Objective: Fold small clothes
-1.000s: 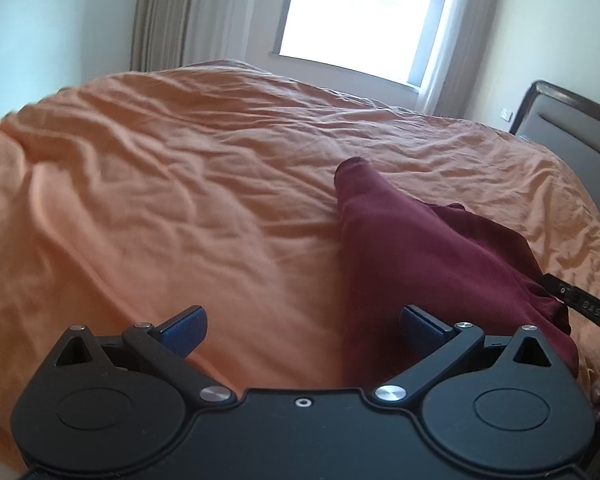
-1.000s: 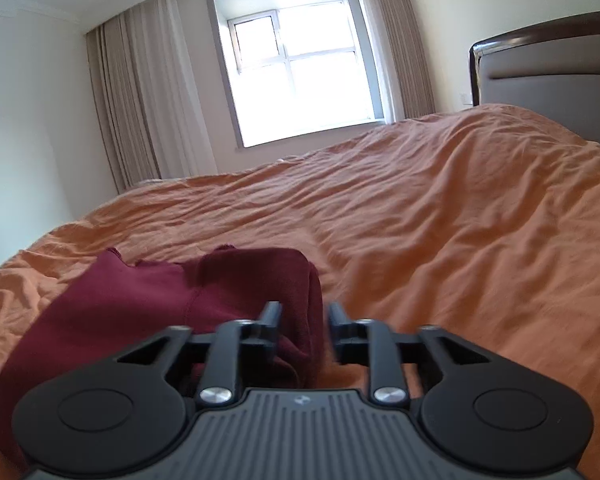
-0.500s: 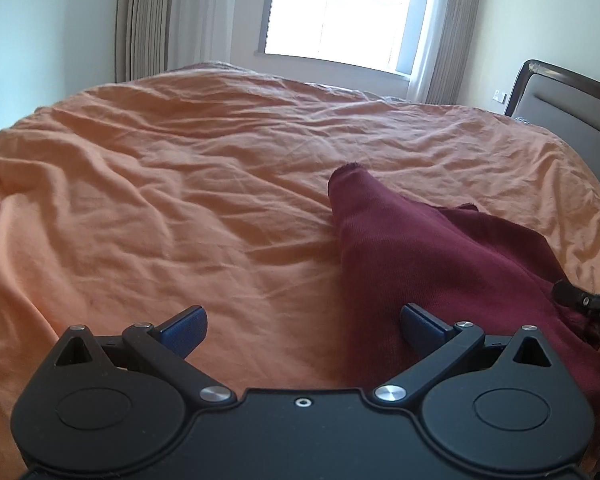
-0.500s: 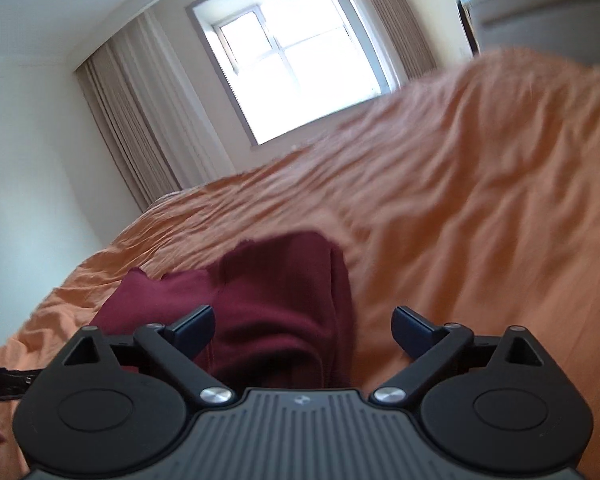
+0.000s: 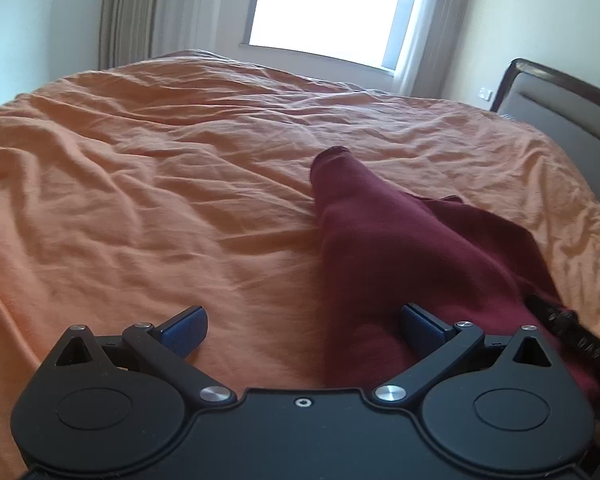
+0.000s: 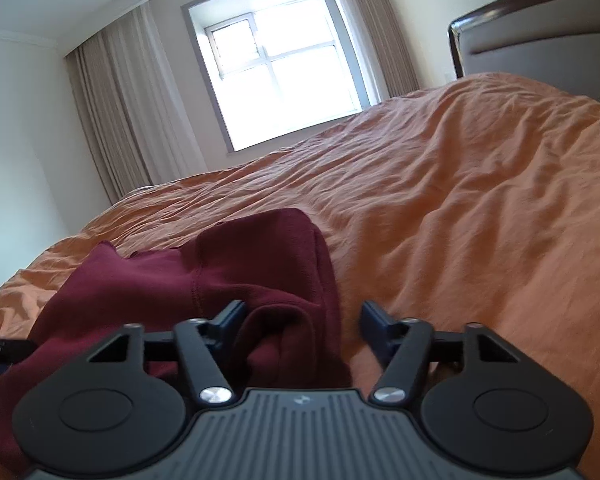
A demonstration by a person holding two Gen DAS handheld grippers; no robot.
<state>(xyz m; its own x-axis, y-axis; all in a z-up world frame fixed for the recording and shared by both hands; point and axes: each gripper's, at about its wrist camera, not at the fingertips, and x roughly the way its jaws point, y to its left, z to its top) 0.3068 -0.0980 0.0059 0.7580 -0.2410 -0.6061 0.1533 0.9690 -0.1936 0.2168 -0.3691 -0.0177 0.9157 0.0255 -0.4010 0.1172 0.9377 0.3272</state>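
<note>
- Left wrist view: the maroon garment [image 5: 400, 248] lies on the orange bed [image 5: 160, 208], ahead and to the right of the left gripper [image 5: 304, 326]. Its long axis runs from the near right to a narrow cuffed end at the far centre.
- Left jaws stand wide apart and hold nothing. The right blue pad sits at the garment's near left edge; contact cannot be confirmed. The left pad is over bare sheet.
- Right wrist view: the garment [image 6: 204, 280] lies ahead and to the left of the right gripper [image 6: 302, 320], with a bunched fold directly between the jaws.
- Right jaws are partly apart, not clamped. The fold sits against the left pad; the right pad is clear of cloth.
- Judgement: the right gripper is nearer a usable grasp, since cloth already lies in its gap; the left needs a shift rightward.
</note>
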